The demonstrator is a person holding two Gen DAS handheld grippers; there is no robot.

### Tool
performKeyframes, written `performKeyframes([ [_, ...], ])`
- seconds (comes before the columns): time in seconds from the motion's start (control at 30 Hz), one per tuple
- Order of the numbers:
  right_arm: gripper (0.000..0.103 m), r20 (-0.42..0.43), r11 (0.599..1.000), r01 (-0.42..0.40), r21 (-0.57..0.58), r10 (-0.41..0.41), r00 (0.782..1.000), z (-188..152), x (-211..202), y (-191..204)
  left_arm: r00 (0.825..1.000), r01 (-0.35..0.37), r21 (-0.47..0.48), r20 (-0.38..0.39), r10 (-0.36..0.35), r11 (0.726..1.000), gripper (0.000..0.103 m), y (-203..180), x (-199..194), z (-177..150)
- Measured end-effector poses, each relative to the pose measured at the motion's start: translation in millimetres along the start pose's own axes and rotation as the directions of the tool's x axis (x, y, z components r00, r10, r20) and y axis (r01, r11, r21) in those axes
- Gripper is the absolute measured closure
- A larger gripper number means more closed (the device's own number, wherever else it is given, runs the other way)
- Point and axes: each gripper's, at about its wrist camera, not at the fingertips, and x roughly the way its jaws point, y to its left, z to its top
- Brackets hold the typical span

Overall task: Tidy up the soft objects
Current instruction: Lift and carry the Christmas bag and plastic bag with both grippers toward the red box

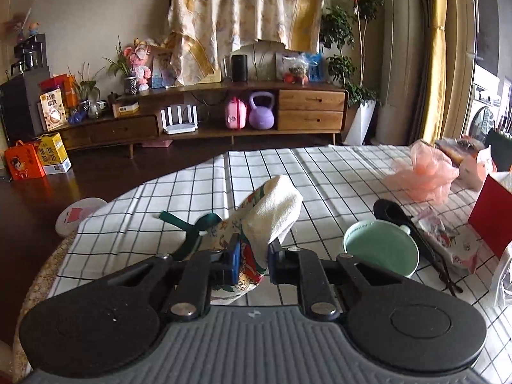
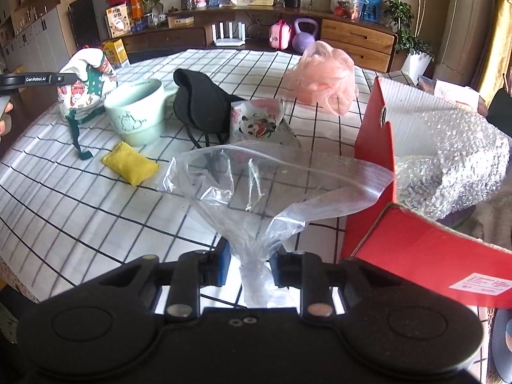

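Observation:
My left gripper [image 1: 252, 260] is shut on a printed cloth pouch [image 1: 272, 214] with a cream lining and a green ribbon, held just above the checked tablecloth; the same pouch shows at the far left of the right wrist view [image 2: 84, 86]. My right gripper [image 2: 248, 267] is shut on a clear zip plastic bag [image 2: 256, 179], whose open mouth spreads out ahead, beside an open red box [image 2: 374, 147]. A yellow pad [image 2: 129, 166], a black fabric piece [image 2: 198, 102], a panda-print packet [image 2: 257, 121] and a pink mesh puff [image 2: 323, 76] lie on the table.
A mint green mug [image 2: 136, 115] stands between the pouch and the black fabric; it also shows in the left wrist view [image 1: 380, 252]. Bubble wrap [image 2: 454, 166] fills the red box. The table's rounded edge [image 1: 48, 265] is at the left. A TV cabinet [image 1: 224, 115] stands beyond.

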Motion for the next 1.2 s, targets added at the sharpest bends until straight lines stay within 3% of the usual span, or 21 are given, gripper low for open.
performKeyframes([
  [0.23,0.082,0.039,0.999,-0.022,0.024,0.021,0.999,2.8,-29.8,7.3,1.0,-0.003,-0.007,0.024,0.003,1.0,0.089,5.2,-26.9,9.2],
  [0.47,0.085,0.101,0.998,-0.042,0.037,0.038,0.994,2.4,-67.2,11.8,0.998,0.046,-0.015,0.042,-0.046,0.999,0.091,-1.2,-63.1,14.8],
  [0.67,0.087,0.132,0.998,-0.048,0.03,0.044,0.99,-2.1,-93.9,12.8,0.999,0.045,0.005,0.019,-0.045,0.999,0.092,-14.3,-96.1,21.2],
  [0.93,0.088,0.179,0.998,-0.044,0.052,0.034,0.983,-8.7,-121.2,3.3,0.985,0.165,-0.001,0.046,-0.165,0.986,0.092,-41.0,-137.1,30.2],
  [1.2,0.088,0.227,0.997,-0.01,0.083,-0.009,0.974,-7.4,-146.3,-15.2,0.957,0.28,0.041,0.07,-0.282,0.959,0.092,-92.9,-157.9,52.9],
])
